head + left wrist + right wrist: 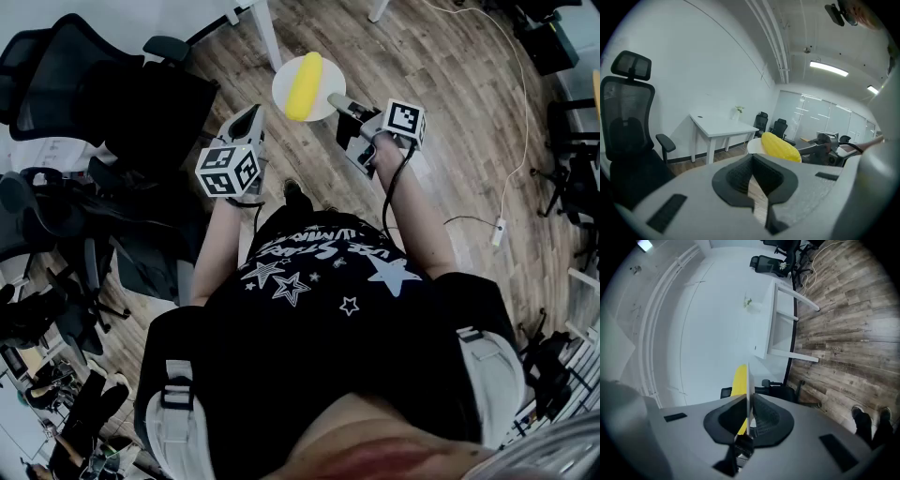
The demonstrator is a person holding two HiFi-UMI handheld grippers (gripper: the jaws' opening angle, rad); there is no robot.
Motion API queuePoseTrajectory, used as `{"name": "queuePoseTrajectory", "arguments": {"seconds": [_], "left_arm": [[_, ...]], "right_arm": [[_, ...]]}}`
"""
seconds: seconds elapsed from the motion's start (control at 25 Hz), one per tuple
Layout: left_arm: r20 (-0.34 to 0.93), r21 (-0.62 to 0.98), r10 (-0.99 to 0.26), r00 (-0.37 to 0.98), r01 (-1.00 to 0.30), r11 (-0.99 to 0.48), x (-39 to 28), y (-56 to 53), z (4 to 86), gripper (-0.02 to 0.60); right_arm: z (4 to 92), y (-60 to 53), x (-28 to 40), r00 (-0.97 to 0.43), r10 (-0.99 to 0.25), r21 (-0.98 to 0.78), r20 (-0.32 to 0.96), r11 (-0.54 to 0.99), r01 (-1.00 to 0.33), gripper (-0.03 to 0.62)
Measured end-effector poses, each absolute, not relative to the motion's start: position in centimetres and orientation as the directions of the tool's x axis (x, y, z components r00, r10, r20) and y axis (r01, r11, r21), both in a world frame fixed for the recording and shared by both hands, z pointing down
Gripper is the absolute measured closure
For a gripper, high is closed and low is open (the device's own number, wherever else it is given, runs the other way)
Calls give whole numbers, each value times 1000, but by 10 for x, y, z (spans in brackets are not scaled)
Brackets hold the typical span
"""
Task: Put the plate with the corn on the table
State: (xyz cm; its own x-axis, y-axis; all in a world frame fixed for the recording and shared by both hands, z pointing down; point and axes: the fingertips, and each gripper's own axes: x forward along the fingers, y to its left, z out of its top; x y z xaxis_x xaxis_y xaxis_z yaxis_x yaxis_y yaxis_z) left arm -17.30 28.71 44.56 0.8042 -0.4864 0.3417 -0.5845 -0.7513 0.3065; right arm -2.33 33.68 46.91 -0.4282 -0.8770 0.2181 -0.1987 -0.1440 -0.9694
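Observation:
A white plate (280,90) carrying a yellow corn cob (303,84) hangs in the air over the wooden floor. My right gripper (336,101) is shut on the plate's right rim. In the right gripper view the plate (748,385) shows edge-on between the pads, with the corn (738,380) on its left side. My left gripper (251,116) is to the left of the plate and apart from it, shut with nothing between its jaws (753,182). From the left gripper view the corn (780,146) and plate (753,145) lie just ahead.
A white table (723,127) stands against the wall ahead; one of its legs (267,36) shows beyond the plate. Black office chairs (112,94) crowd the left side. A cable (514,141) runs over the wooden floor at the right.

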Motion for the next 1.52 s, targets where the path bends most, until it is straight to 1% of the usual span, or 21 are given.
{"name": "queuePoseTrajectory", "arguments": {"seconds": [0.52,0.8,0.96,1.24,1.4,1.52], "left_arm": [[349,291,-510,786,-608,-739,-174,299,448,577],[362,299,-481,798,-588,-751,-170,308,459,577],[343,304,-479,808,-578,-758,-175,294,455,577],[283,308,-470,836,-543,-781,-187,246,443,577],[273,308,-462,844,-531,-789,-189,227,442,577],[272,314,-453,849,-523,-792,-193,215,445,577]], "right_arm": [[472,351,-21,-446,-869,-970,216,-139,-198,568],[478,357,-22,-443,-871,-972,212,-141,-188,568],[477,343,-25,-437,-877,-976,200,-137,-171,565],[464,296,-34,-437,-880,-971,186,-97,-219,565],[458,276,-37,-424,-892,-976,158,-75,-205,565],[461,265,-39,-420,-892,-974,168,-83,-212,565]]}}
